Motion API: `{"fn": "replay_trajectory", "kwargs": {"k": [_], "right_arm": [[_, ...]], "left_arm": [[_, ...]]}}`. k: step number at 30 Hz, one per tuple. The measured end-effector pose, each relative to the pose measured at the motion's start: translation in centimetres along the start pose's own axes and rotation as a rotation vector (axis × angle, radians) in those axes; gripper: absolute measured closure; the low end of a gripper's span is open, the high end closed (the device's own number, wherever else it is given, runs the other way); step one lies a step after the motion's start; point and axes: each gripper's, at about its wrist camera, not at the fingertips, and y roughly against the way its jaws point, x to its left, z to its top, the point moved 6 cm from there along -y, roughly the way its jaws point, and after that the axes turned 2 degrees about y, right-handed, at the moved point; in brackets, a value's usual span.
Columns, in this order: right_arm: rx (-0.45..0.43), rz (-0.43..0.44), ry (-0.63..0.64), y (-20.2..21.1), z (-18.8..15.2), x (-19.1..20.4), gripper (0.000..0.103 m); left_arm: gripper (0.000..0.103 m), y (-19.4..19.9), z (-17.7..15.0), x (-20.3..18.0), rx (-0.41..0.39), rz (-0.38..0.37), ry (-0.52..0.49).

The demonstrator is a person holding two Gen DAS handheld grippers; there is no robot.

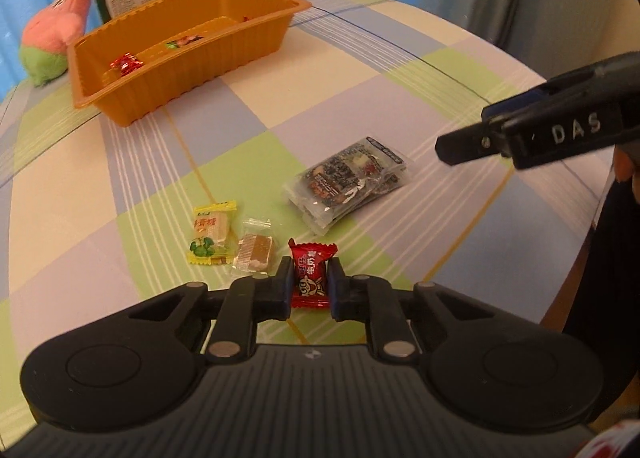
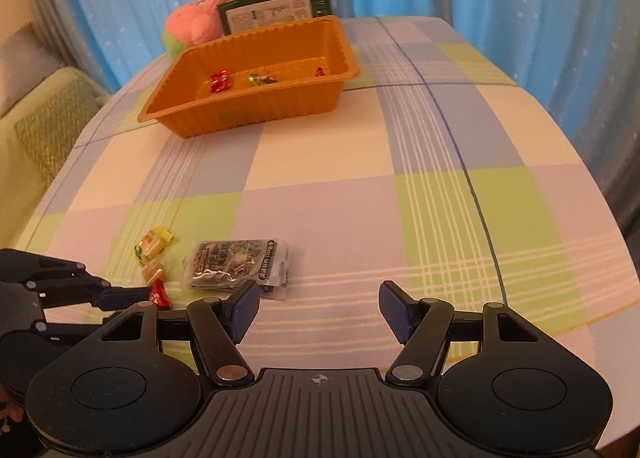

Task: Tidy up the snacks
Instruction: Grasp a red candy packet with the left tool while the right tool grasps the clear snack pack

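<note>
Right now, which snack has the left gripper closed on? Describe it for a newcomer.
On the checked tablecloth, well in front of the orange tray, three small sweets lie in a row. The left gripper is shut on the red candy, the only red one, beside the brown candy.

Wide bare checked tablecloth [image 2: 400, 186] lies open between the near snacks and the orange tray [image 2: 256, 114]. Beside the red candy [image 1: 313, 274], a clear-wrapped candy [image 1: 254, 254] crowds closely — silver packets [image 1: 346, 182] lie farther off.
</note>
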Motion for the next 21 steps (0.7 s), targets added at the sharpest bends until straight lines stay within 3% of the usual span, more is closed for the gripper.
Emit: {"fn": "replay_trajectory", "kwargs": {"k": [8,15,21], "right_arm": [[0.018,0.068,0.354,-2.1,0.0,3.4,0.037],[0.014,0.068,0.656,-4.7,-1.0,6.0,0.037],[0.009,0.069,0.709,-6.8,-0.3,6.8,0.037]], "left_arm": [[0.088,1.9,0.2,1.8,-0.048,0.015,0.168],[0.088,2.8,0.2,3.5,-0.065,0.042,0.224],[0.088,2.8,0.1,4.2,-0.071,0.047,0.252]]}}
